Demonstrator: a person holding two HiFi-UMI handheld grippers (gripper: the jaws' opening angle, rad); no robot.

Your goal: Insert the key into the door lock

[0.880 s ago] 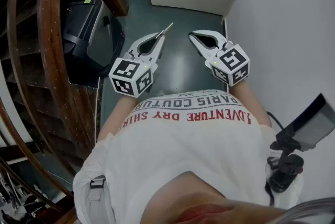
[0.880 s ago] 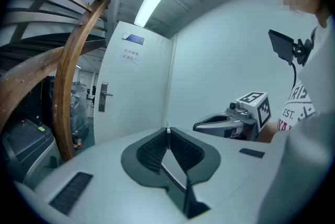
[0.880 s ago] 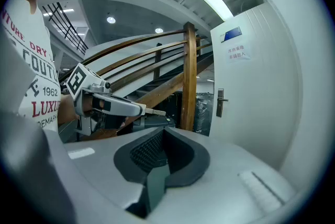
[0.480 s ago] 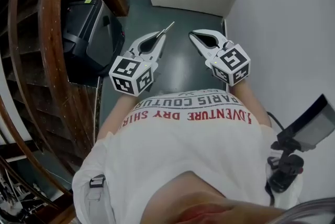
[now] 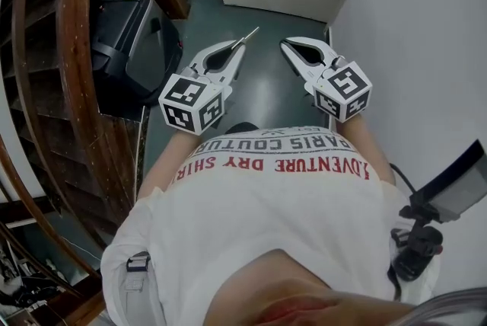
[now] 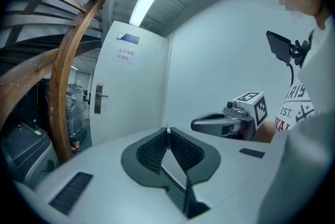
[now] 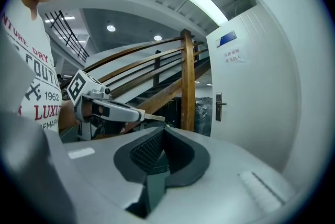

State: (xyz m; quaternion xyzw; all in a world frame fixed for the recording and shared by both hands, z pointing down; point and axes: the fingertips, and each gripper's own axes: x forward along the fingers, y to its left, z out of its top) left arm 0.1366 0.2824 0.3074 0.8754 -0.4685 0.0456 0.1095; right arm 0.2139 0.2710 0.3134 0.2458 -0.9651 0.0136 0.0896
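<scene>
A slim metal key [image 5: 249,35] sticks out forward from the tips of my left gripper [image 5: 237,46], whose jaws are shut on it. In the left gripper view the key shows as a thin edge [image 6: 168,132] between the ribbed pads. The white door [image 6: 131,92] stands ahead, some way off, with its handle and lock plate [image 6: 98,98] on its left side. My right gripper [image 5: 288,43] is held level beside the left one, shut with nothing in it. The right gripper view shows the left gripper [image 7: 137,112], the key [image 7: 155,118] and the door handle [image 7: 219,106].
A black case [image 5: 129,43] sits on the dark floor at the left beneath a curved wooden stair rail [image 5: 72,58]. A wooden post [image 7: 187,81] stands left of the door. A white wall [image 5: 426,27] runs along the right. A camera rig [image 5: 426,241] hangs at my right side.
Both grippers have edged forward toward the door, and the view has shifted with them. The key stays clamped in the left gripper, and the right stays shut.
</scene>
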